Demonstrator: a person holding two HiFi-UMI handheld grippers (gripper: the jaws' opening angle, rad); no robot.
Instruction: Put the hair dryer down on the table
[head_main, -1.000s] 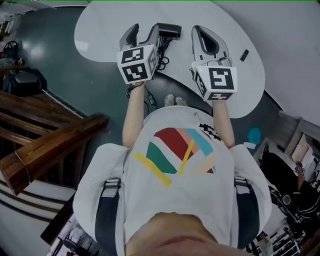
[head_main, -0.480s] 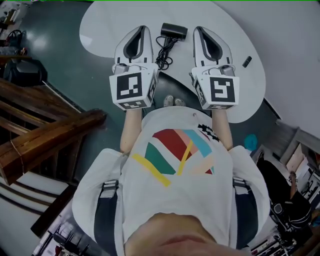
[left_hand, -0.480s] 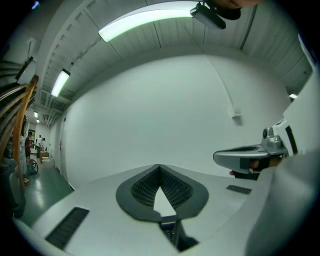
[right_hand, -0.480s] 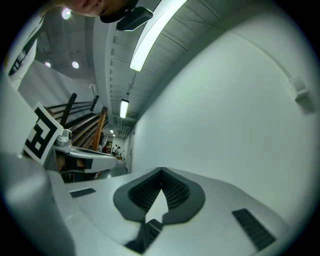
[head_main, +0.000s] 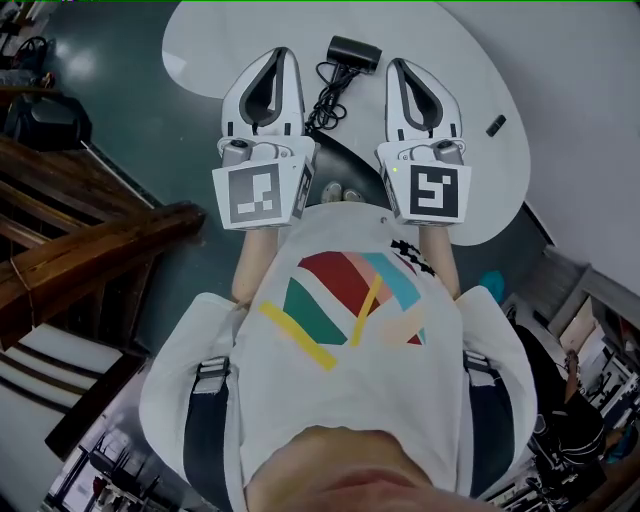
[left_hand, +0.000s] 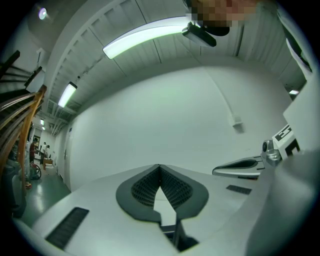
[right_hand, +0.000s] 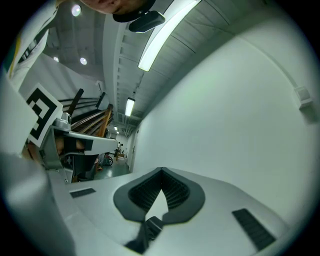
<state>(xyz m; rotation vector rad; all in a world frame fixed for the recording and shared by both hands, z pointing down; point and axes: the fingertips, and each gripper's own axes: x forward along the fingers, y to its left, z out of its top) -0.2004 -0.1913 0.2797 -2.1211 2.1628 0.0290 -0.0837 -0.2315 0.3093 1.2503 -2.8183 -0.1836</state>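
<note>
Hair dryer (head_main: 354, 52) lies by the table's (head_main: 250, 25) near edge. Left gripper (head_main: 280, 54) and right gripper (head_main: 396, 66) are pressed together, empty. Looks done.

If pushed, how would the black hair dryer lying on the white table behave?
The black hair dryer looks rigid and would probably slide, not roll, lying flat. Its loosely coiled black cord is floppy and would likely drag behind.

Your head view was dim and muted; the white rounded bench (head_main: 470, 60) looked pale, and the glossy dark green floor (head_main: 78, 62) caught a soft glare. Its bottom edge was out of focus. Both gripper views bulged fisheye-fashion, with black corners. A long fluorescent ceiling tube (left_hand: 150, 32) burned bright overhead, tinting the plain white wall (left_hand: 165, 120) greenish.
</note>
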